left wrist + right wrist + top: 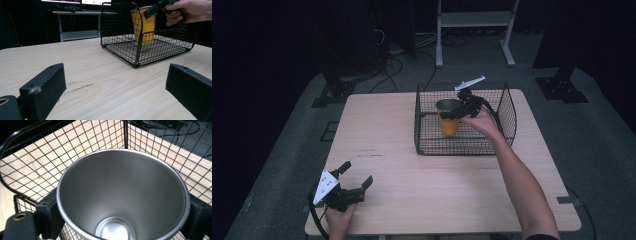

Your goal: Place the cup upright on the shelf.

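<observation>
A yellow, steel-lined tapered cup stands upright in the black wire basket toward the far right corner of the pale wooden desk. The right gripper sits at its rim, one jaw on each side of the cup wall, clamped on it as far as the right gripper view shows. The cup's long axis runs vertically, mouth upward, so lifting it clear of the basket would probably mean going straight up. The left gripper rests near the near left corner, jaws apart and empty, well apart from the basket.
</observation>
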### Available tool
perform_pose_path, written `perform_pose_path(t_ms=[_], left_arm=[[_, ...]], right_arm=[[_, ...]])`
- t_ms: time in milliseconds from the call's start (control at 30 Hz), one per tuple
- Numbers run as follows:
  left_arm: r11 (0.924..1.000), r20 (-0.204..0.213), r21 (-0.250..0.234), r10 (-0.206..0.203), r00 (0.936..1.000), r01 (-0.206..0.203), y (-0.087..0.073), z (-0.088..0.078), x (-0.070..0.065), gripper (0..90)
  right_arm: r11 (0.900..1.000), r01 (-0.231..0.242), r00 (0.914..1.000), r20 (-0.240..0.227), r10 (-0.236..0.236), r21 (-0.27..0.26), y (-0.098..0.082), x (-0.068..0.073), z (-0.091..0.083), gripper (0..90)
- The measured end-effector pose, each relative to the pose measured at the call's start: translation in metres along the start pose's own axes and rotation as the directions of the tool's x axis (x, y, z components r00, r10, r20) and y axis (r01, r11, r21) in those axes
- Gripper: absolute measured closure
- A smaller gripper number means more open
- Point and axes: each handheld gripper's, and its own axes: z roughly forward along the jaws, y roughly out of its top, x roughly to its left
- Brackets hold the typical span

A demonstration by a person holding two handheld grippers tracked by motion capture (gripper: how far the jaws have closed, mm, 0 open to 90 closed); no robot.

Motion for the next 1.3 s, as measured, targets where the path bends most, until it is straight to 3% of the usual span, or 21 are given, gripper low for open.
perform_pose_path(t_ms=[533, 1300], left_arm=[[1.0, 0.003, -0.002, -0.001, 1.0, 0.001, 0.0, 0.0, 0.0, 2.2], [1.0, 0.004, 0.001, 0.003, 1.0, -0.003, 0.0, 0.0, -0.001, 2.2]], right_arm=[[0.997, 0.014, 0.9992, 0.036, -0.017, 0.07, -0.005, -0.004, 0.023, 11.6], [0.991, 0.079, 0.9929, 0.08, -0.088, 0.109, -0.003, 0.007, 0.023, 10.3]])
